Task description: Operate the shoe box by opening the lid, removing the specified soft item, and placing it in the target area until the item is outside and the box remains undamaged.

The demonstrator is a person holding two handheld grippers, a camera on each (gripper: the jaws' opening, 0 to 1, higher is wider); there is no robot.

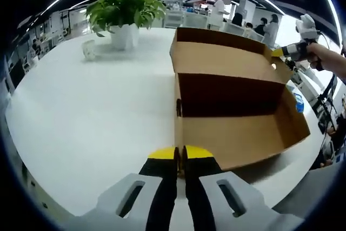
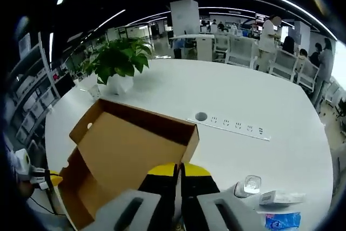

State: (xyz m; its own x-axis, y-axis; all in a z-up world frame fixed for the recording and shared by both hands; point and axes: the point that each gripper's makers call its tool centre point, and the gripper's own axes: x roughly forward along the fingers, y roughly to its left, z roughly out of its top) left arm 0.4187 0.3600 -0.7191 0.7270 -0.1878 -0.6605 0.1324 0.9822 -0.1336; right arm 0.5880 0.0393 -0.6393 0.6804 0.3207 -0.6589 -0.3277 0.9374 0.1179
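Left gripper view: left gripper (image 1: 180, 154) is pinching the near wall of the shoe box (image 1: 232, 106), lid open, inside looking bare. Right gripper view: right gripper (image 2: 179, 169) is clamping the lid (image 2: 135, 144). Soft item isn't visible, so I'm guessing the next move is finding it.

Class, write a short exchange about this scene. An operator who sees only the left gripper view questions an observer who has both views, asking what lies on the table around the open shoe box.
Operator: What lies on the table beyond the shoe box?
Observer: A socket strip set into the tabletop, past the raised lid.
Operator: Is there anything near the right claw?
Observer: Yes. Just to its right, a small clear container and a white packet lie on the table.
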